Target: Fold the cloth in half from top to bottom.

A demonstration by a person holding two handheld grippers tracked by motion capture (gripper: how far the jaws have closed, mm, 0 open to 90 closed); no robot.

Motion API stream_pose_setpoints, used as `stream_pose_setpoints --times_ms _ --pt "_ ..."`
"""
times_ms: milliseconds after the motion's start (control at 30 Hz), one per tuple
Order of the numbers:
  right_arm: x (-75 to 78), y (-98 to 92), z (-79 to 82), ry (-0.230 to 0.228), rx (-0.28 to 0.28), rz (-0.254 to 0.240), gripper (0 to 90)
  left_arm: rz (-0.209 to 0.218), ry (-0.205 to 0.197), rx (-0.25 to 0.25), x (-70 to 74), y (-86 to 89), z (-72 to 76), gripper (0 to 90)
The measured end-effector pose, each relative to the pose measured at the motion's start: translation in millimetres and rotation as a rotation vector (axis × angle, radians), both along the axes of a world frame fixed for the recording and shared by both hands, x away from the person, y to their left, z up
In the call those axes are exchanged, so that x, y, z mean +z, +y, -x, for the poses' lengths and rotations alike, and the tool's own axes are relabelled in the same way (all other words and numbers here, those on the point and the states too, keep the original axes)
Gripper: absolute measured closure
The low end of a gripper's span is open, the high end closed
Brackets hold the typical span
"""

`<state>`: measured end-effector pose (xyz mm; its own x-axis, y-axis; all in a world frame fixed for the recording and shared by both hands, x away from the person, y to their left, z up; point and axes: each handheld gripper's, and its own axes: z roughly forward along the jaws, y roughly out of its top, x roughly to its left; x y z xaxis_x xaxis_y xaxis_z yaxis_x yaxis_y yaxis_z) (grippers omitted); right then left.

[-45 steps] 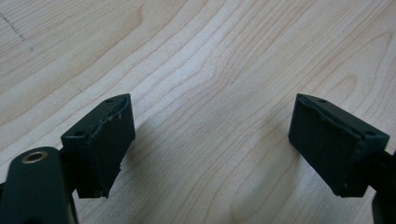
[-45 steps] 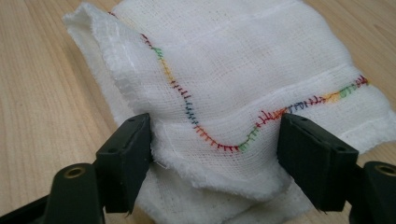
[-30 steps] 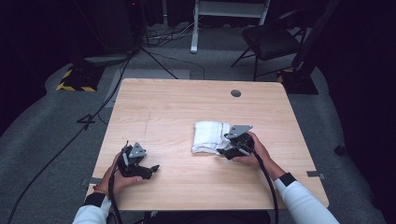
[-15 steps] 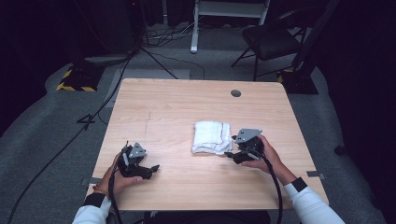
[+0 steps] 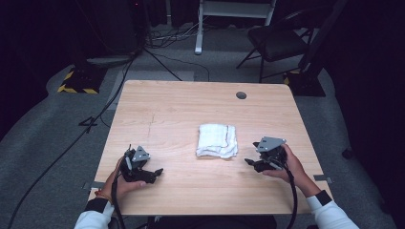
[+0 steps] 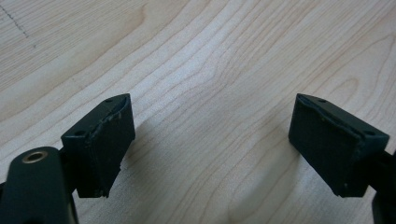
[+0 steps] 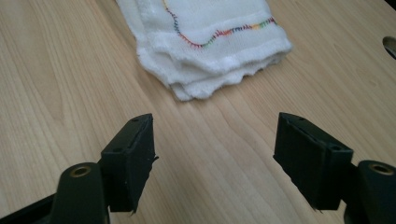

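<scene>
Left gripper [image 5: 155, 172]: well left of cloth, near table's front edge; jaws wide apart, nothing btwn them, bare wood below. No change.
Cloth [image 5: 217, 140]: folded white, flat on table [image 5: 181, 105] mid-right; stitched edge w/ coloured thread.
Right gripper [image 5: 252, 162]: has backed off cloth to its right-front; jaws apart, empty, pointed at cloth.
Meaning: prob. fold done, cloth let go.
Containers: none on table.
</scene>
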<state>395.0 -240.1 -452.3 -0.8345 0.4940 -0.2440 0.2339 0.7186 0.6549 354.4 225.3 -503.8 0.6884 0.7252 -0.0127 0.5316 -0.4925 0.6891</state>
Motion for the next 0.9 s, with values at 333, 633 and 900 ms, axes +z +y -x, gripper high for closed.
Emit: stream_pose_setpoints --times_ms 333,633,900 --pt "-10.3 -32.5 4.5 0.005 -0.059 -0.008 29.0 0.0 0.0 0.001 0.0 0.1 2.2 14.7" --pt "-23.3 -63.7 9.9 0.042 -0.116 -0.012 28.0 -0.002 0.002 -0.007 0.2 1.3 5.4 14.7" --pt "-31.3 -95.4 18.9 0.057 -0.181 -0.056 27.6 -0.001 0.003 -0.007 0.2 1.4 5.3 14.7"
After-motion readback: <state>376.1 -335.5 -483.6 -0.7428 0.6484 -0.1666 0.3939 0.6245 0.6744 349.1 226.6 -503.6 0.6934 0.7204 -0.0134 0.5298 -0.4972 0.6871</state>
